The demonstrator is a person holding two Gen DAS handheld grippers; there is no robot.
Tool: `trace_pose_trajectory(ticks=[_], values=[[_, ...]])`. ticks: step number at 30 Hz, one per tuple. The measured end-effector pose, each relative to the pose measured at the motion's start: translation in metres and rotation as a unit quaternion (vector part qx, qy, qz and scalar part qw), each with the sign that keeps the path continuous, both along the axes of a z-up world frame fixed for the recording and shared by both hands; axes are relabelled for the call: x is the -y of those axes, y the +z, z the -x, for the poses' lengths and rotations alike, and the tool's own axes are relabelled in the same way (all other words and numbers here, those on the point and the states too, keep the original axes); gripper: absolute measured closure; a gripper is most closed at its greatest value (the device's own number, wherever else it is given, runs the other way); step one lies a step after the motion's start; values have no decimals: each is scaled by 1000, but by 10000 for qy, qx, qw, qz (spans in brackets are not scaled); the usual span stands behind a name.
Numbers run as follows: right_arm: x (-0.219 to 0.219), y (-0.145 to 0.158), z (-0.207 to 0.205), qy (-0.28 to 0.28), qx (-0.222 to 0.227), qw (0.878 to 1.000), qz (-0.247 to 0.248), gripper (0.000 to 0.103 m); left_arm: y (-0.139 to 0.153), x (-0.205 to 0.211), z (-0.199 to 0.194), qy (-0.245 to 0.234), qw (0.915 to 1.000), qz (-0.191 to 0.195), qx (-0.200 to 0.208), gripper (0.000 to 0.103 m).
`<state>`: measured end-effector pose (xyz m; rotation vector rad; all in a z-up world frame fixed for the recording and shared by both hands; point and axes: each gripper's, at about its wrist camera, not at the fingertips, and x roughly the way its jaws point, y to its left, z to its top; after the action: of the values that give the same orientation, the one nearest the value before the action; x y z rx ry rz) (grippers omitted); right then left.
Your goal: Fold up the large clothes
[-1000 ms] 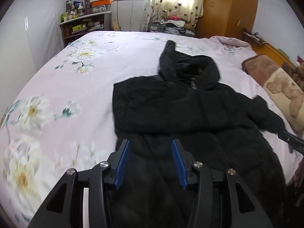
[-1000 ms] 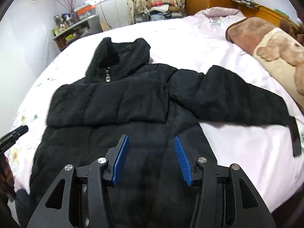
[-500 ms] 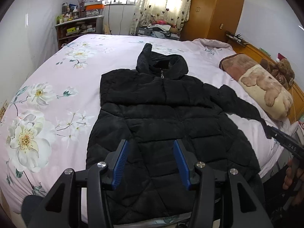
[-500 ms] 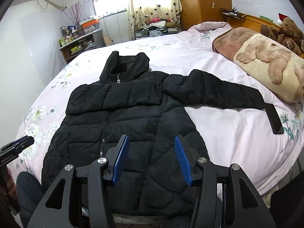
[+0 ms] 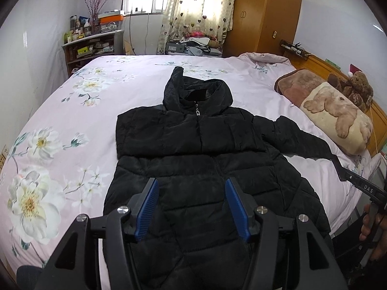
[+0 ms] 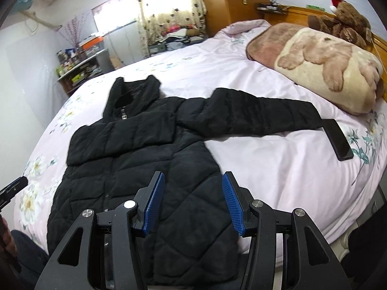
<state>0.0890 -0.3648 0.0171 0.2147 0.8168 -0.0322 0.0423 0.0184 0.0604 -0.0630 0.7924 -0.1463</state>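
One black hooded jacket (image 5: 208, 159) is lying front-up and zipped on the pink floral bedspread (image 5: 60, 125), its hood (image 5: 196, 91) pointing toward the far edge and its hem hanging at the near edge. One sleeve (image 6: 254, 116) is stretching out flat to the right, its cuff (image 6: 338, 142) resting near a folded bear-print blanket (image 6: 321, 60); the other sleeve is lying folded across the chest. Two grippers are hovering over the hem, neither touching cloth. The left gripper (image 5: 192, 207) is widening its blue pads (image 5: 147, 207) with nothing between them, and the right gripper (image 6: 191, 203) is holding its pads spread apart, also empty. Each gripper is showing at the edge of the other's view, with a hand (image 5: 370, 229) wrapping the right one's handle. One brown teddy bear (image 6: 343, 21) is sitting against the wooden headboard (image 5: 338, 77). One wardrobe (image 5: 263, 14), one heart-print curtain (image 5: 193, 12) and one cluttered shelf (image 5: 92, 46) are standing beyond the bed, well clear of the jacket.
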Motion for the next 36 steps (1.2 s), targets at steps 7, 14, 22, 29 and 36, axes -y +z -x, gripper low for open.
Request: trace_pose_trajectory(ticks=[7, 14, 22, 29, 36], values=[[45, -21, -34, -375, -146, 9990, -169, 50, -15, 14, -41, -35, 9999, -122, -88, 43], [94, -60, -82, -796, -415, 9953, -352, 46, -46, 24, -107, -42, 9996, -181, -214, 43], [167, -133, -143, -1630, -763, 9796, -892, 46, -101, 28, -188, -63, 9975, -638, -312, 43], [221, -169, -175, -2310, -492, 9554, -1773, 43, -136, 9, -223, 137, 9974, -458, -535, 43], [239, -159, -184, -2789, -345, 9386, -2004, 64, -129, 8, -215, 72, 9975, -420, -561, 43]])
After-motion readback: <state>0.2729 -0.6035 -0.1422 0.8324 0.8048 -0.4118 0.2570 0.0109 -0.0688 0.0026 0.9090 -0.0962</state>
